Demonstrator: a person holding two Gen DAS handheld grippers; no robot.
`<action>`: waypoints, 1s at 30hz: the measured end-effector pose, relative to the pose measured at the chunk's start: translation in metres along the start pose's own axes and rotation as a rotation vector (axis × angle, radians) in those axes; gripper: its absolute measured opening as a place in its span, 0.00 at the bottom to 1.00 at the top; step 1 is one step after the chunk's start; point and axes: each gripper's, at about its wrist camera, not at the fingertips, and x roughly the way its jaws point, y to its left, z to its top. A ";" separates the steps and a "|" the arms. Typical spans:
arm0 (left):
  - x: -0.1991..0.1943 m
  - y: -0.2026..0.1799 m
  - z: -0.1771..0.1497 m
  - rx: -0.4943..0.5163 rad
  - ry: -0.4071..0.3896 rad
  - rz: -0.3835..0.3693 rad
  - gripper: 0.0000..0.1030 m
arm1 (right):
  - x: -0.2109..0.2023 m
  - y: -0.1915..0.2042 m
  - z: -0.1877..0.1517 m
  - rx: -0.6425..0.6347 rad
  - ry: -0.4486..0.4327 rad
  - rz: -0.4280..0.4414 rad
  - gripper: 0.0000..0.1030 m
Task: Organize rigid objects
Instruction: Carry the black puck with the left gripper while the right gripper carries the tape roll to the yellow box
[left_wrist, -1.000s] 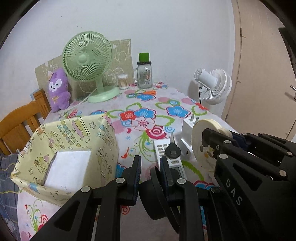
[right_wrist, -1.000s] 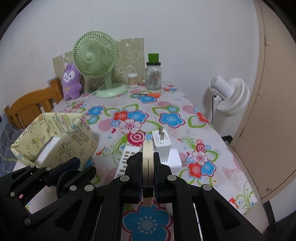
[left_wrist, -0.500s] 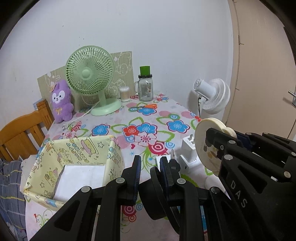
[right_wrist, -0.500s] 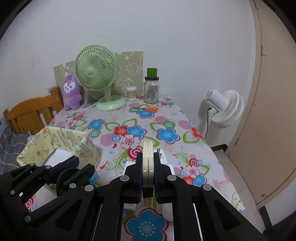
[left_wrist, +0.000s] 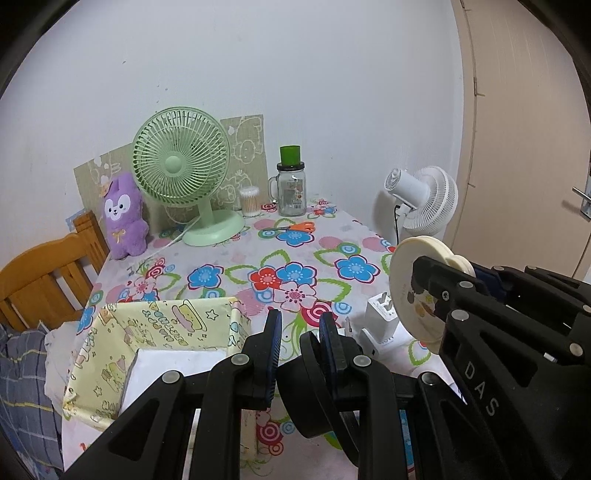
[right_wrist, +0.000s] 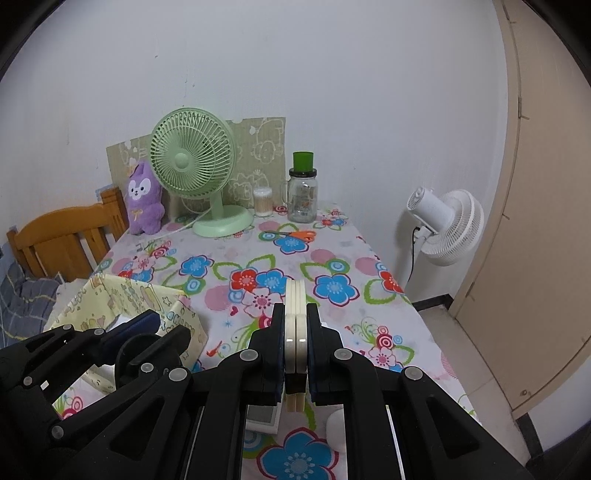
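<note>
Letters "DAS" stand on the right hand-held gripper (left_wrist: 424, 280), lower right in the left view, clamping a cream round case (right_wrist: 296, 325). Left hand-held gripper (left_wrist: 298, 334) pinches a black disc (left_wrist: 308, 387); only this view shows the white charger (left_wrist: 380, 314) on the surface (left_wrist: 258, 254).

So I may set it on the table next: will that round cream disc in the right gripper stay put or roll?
The cream disc looks rigid; the right gripper clamps its flat faces without bending it. Stood on its round rim it would likely roll or topple. Laid flat, it should rest steadily.

Wooden chair (left_wrist: 40, 277) cut off leftward
</note>
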 end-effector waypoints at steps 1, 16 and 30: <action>0.000 0.001 0.000 0.000 0.001 -0.003 0.19 | 0.000 0.001 0.001 0.002 0.001 -0.001 0.12; 0.000 0.031 0.006 0.018 0.027 -0.020 0.19 | 0.003 0.029 0.011 0.020 0.004 -0.011 0.12; 0.005 0.076 0.007 0.000 0.049 -0.018 0.19 | 0.016 0.073 0.022 0.006 0.022 0.028 0.12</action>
